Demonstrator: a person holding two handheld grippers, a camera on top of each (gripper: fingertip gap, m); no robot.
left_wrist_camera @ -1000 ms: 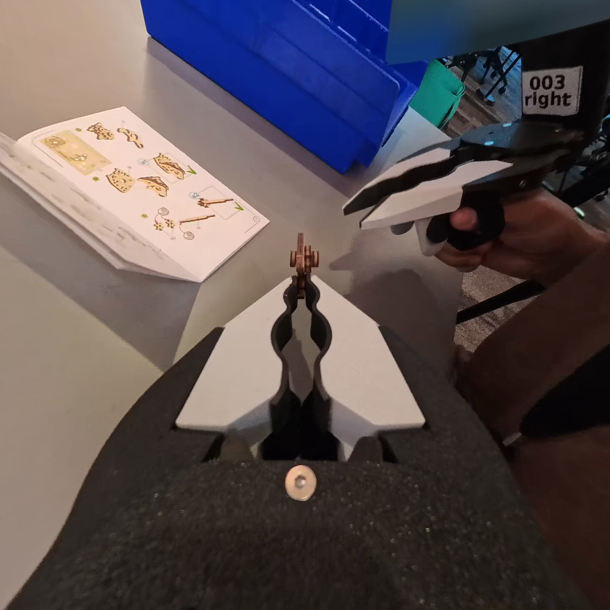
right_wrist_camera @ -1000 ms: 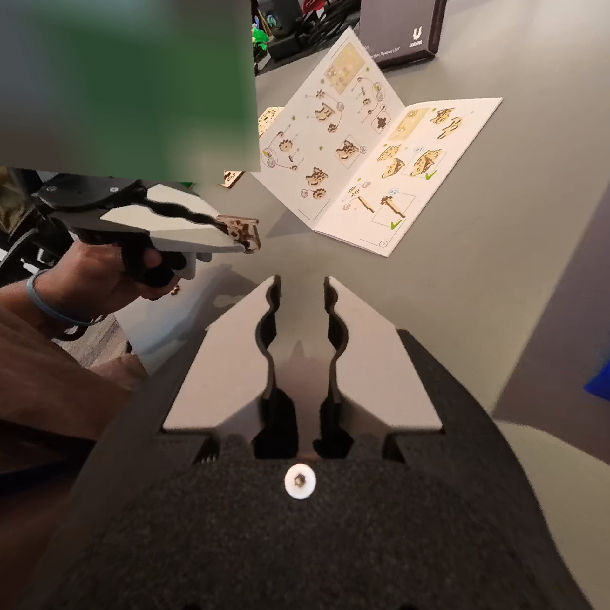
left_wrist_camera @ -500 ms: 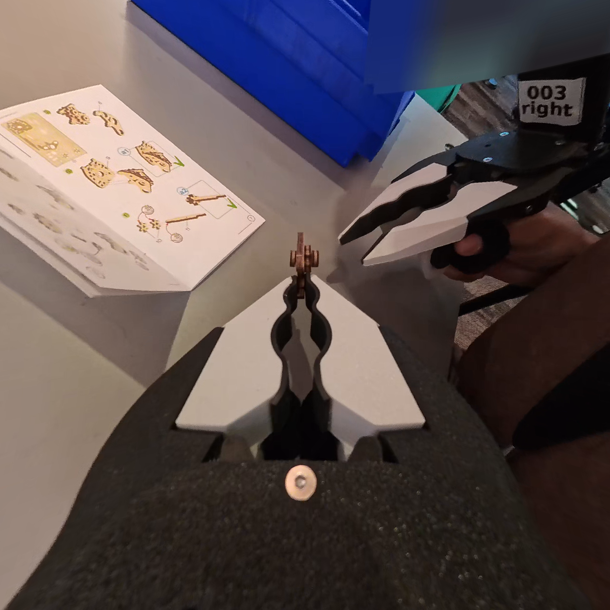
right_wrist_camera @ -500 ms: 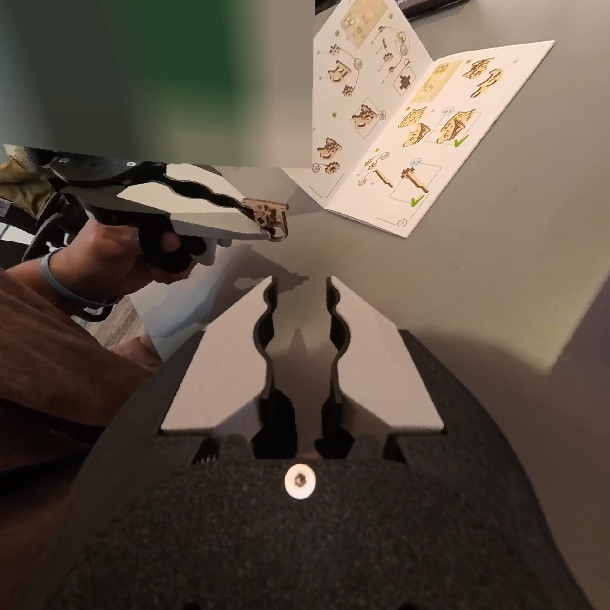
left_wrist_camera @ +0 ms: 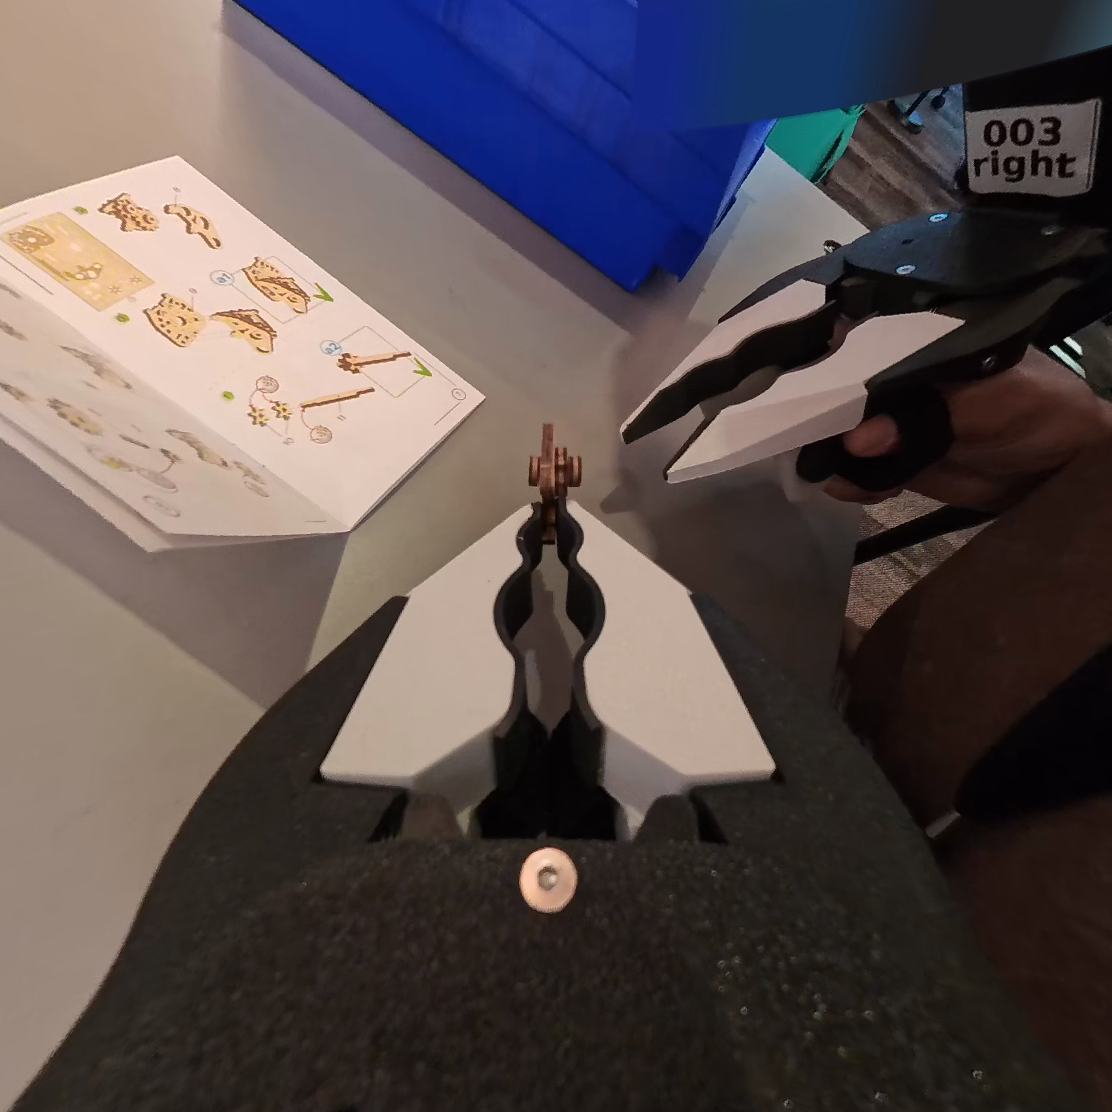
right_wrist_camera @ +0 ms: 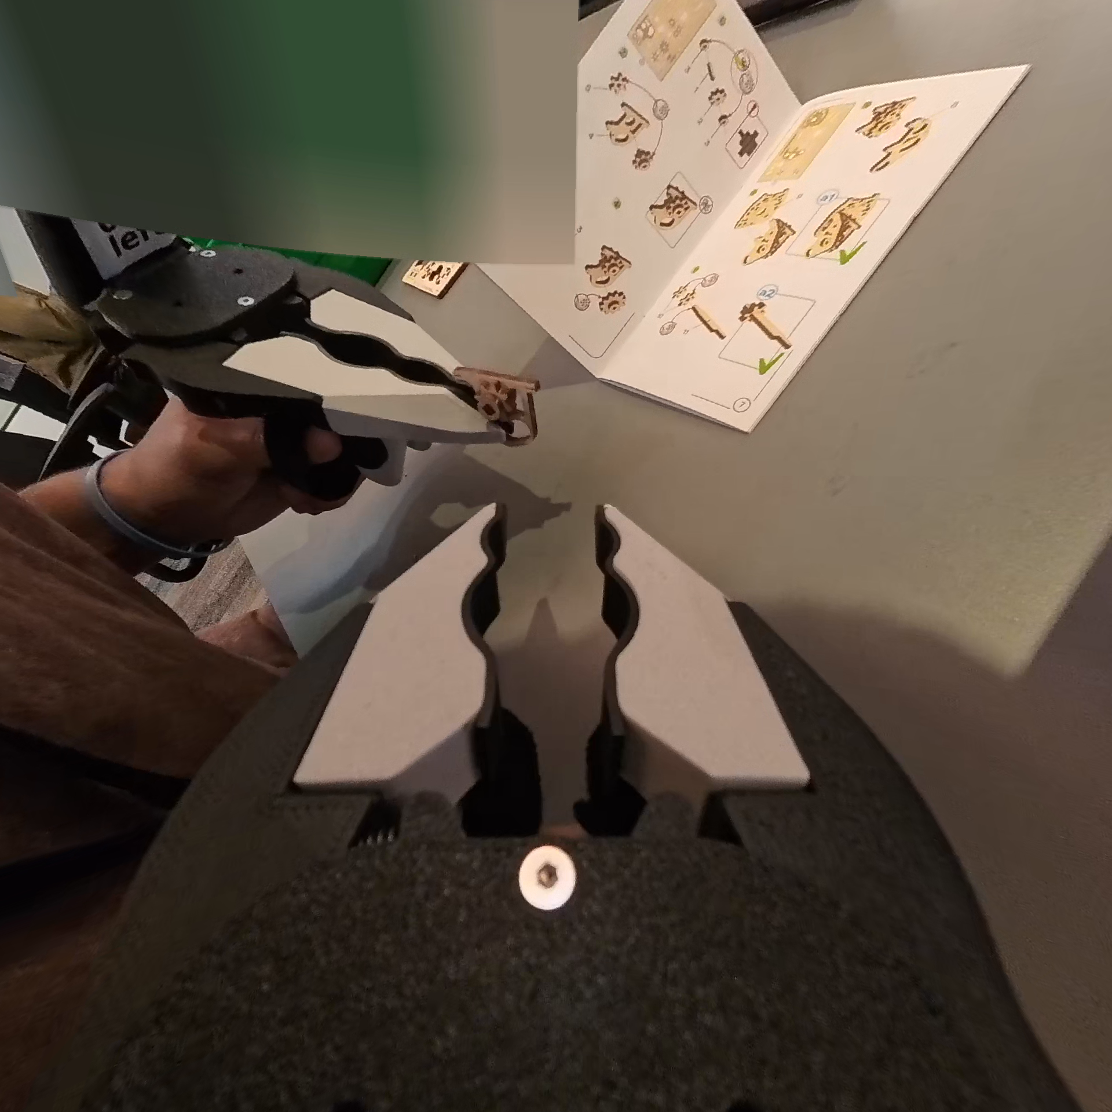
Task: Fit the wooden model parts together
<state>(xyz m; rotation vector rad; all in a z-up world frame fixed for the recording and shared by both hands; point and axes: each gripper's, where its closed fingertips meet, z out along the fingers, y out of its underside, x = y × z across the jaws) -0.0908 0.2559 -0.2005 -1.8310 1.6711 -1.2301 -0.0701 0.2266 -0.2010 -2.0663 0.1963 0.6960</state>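
Note:
My left gripper is shut on a small brown wooden model part, an axle with gear pieces that sticks up past the fingertips, above the grey table. The same part shows at the left gripper's tips in the right wrist view. My right gripper is open and empty, its fingers spread. In the left wrist view the right gripper hovers open just right of the wooden part, not touching it.
An open instruction booklet lies on the grey table, also in the right wrist view. A blue bin stands behind. A wooden parts sheet lies far back. A hand grips the left gripper's handle. About 4 centimeters separates my left fingertips from my right.
The right gripper has come closer to the wooden part and a little lower. The left gripper has kept its grip on the part and shifted slightly towards the booklet.

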